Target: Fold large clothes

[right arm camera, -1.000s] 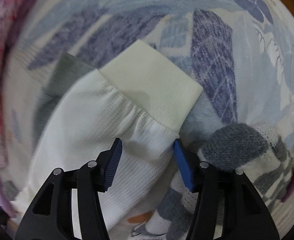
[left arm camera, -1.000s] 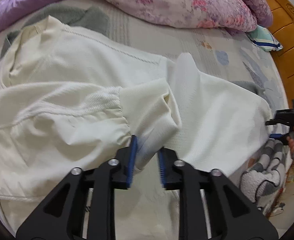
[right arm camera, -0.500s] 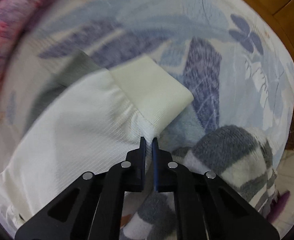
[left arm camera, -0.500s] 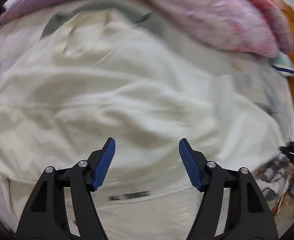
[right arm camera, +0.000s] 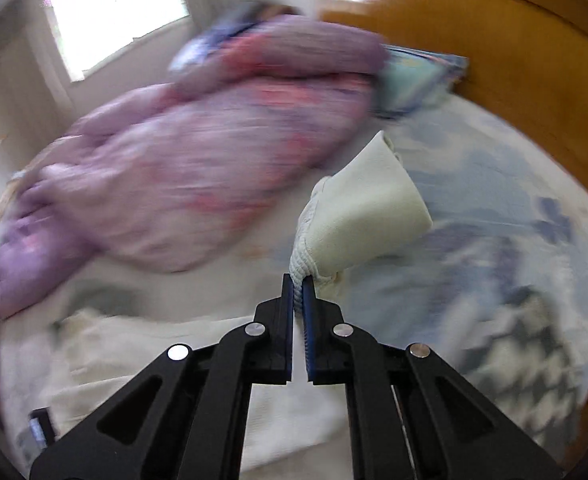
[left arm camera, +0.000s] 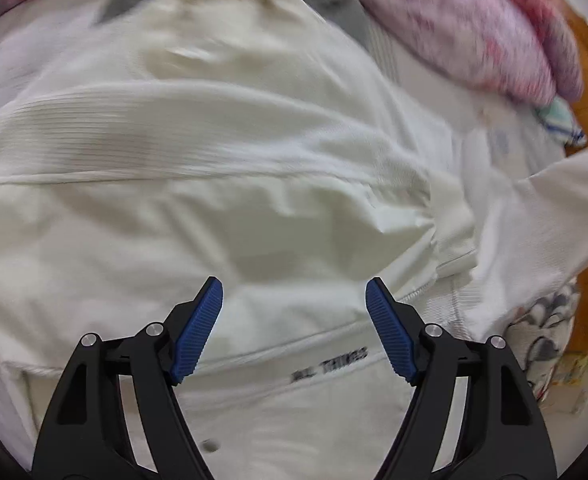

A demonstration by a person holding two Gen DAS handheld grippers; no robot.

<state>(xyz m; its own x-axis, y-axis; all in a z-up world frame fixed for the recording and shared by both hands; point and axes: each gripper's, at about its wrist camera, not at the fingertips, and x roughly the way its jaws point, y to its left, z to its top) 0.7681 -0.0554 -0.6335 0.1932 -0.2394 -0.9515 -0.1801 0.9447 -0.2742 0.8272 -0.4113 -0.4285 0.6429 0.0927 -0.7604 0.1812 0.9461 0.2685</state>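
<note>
1. Cream sweatshirt (left arm camera: 222,184): spread over the bed, rumpled, with dark lettering near the hem; its body fills most of the left wrist view.
2. Sleeve cuff (right arm camera: 368,210): raised off the bed, standing up in front of the right tongs; the ribbed cuff flares above the pinched fabric.
3. Right tongs (right arm camera: 299,280): clenched on the sleeve just below the cuff, blue pads pressed to the cloth.
4. Left tongs (left arm camera: 294,300): released, blue pads spread wide above the sweatshirt's lower part; contact with the cloth cannot be told.
5. Bed sheet (right arm camera: 494,184): pale with blue leaf print, beneath the garment.
6. Pink-purple quilt (right arm camera: 182,168): bunched along the far side of the bed.
7. Wooden headboard (right arm camera: 526,60): behind the sheet, at right.
</note>
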